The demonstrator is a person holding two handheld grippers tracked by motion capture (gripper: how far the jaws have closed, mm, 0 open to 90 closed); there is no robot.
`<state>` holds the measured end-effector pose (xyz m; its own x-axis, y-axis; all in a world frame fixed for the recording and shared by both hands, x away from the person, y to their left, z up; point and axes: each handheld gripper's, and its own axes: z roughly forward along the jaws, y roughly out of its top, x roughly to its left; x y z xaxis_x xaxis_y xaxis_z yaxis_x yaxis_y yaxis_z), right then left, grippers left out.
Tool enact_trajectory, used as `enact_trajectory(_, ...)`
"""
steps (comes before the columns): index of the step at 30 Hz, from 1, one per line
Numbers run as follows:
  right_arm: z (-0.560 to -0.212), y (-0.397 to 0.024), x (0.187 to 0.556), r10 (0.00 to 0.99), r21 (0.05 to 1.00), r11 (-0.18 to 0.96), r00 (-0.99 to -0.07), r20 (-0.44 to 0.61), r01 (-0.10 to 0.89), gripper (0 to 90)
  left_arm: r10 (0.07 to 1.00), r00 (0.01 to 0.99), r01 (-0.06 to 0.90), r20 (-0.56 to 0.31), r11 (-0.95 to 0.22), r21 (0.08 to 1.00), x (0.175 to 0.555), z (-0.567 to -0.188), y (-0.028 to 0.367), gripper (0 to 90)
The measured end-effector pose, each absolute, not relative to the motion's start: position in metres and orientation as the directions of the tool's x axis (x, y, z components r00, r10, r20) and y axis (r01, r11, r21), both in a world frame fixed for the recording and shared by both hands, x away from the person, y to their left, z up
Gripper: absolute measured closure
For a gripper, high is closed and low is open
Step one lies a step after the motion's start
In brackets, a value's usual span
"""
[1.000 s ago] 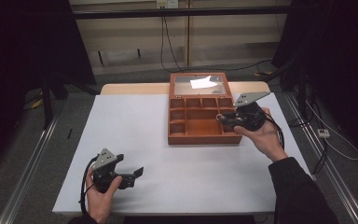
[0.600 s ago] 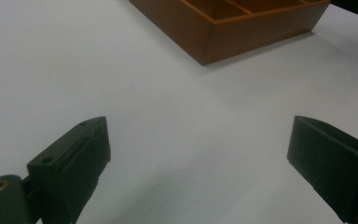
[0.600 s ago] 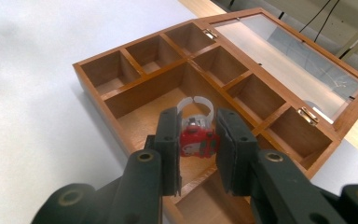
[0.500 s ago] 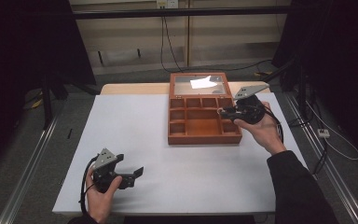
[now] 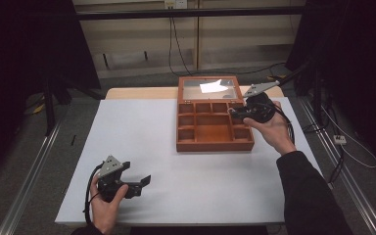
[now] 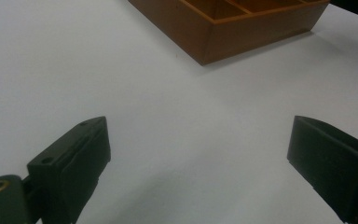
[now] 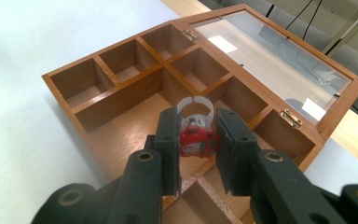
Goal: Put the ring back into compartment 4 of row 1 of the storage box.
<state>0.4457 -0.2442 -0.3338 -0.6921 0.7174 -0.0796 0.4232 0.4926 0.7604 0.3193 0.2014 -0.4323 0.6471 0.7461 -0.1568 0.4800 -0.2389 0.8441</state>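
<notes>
I have the right gripper (image 7: 195, 140) closed on a small ring with a red toy-like top and a clear plastic band (image 7: 195, 133). The jaws press the red part from both sides, and the open band stands up above them. That grip leaves the ring's underside free, which in my judgement suits lowering it into a cell.

In the high view the right gripper (image 5: 236, 112) hangs over the right side of the open brown wooden box with divided compartments (image 5: 214, 144), near its upper right cells. The right gripper view puts the ring above the dividers where the large middle compartment meets the smaller cells by the hinge side. I cannot tell which cell lies directly beneath it. Every compartment that I can see is empty.

The box's glass-panelled lid (image 5: 209, 88) lies folded back flat beyond the hinges, so it is clear of the approach from above.

My left gripper (image 5: 145, 182) is open, its jaws spread wide over bare white table (image 5: 142, 127) near the front left, well apart from the box. The left gripper view confirms nothing between the jaws, with a corner of the box farther off. I judge it parked there to stay out of the right hand's way.
</notes>
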Motion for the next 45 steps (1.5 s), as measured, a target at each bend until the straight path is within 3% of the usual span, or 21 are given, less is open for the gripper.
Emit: enact_trajectory(45,-0.350,-0.261,0.486,0.798,0.728,0.450,-0.599,-0.067,0.517,72.0,0.745,0.648,0.481,-0.157,-0.240,0.843,0.320,-0.433,0.202,5.7)
